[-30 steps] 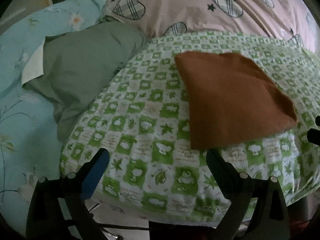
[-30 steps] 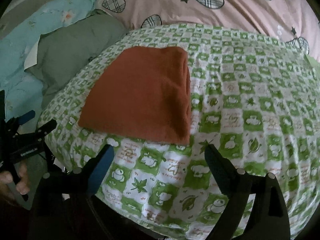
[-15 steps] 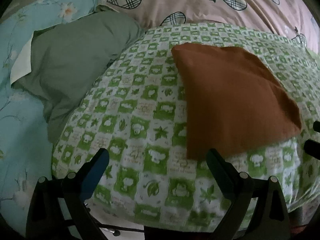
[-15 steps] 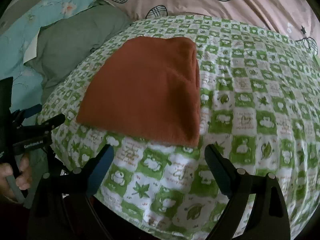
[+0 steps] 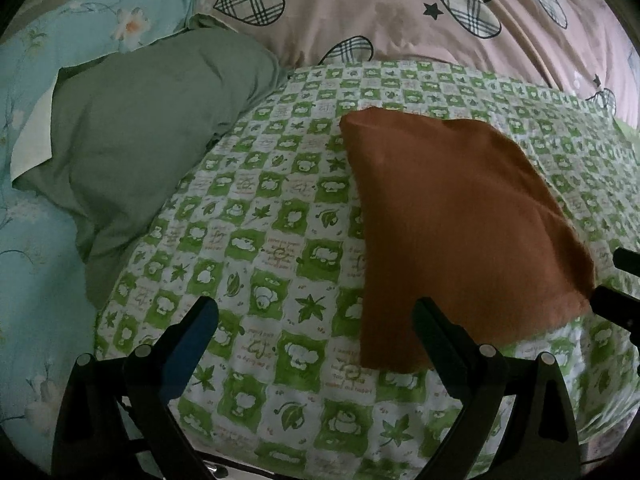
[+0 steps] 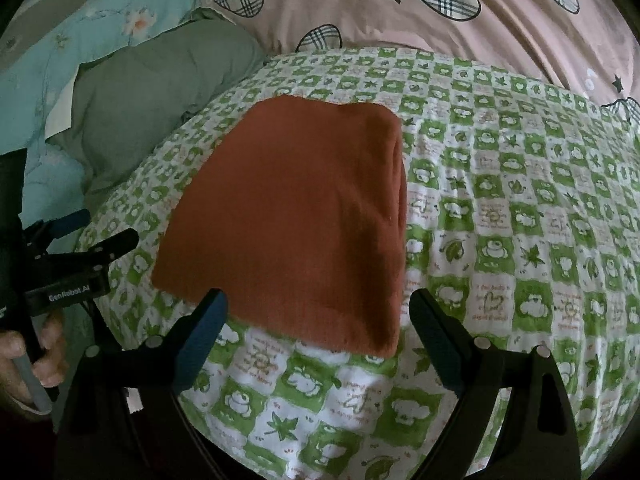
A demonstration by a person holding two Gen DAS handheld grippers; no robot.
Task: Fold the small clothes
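A folded rust-orange cloth [image 5: 452,232] lies flat on a green-and-white checked sheet [image 5: 256,224]. It also shows in the right wrist view [image 6: 296,216], with its folded edge on the right. My left gripper [image 5: 316,320] is open and empty, just short of the cloth's near left corner. My right gripper [image 6: 320,312] is open and empty, its jaws straddling the cloth's near edge without touching it. The left gripper also shows at the left edge of the right wrist view [image 6: 80,256], held by a hand.
A grey-green pillow [image 5: 136,132] lies left of the checked sheet. A pink quilt with plaid hearts [image 5: 400,8] lies behind it. A light blue floral sheet [image 5: 36,216] covers the far left. The checked sheet's near edge drops off below the grippers.
Both grippers have moved forward toward the orange cloth, which looks larger and nearer. The cloth has not moved. Both grippers stay open.
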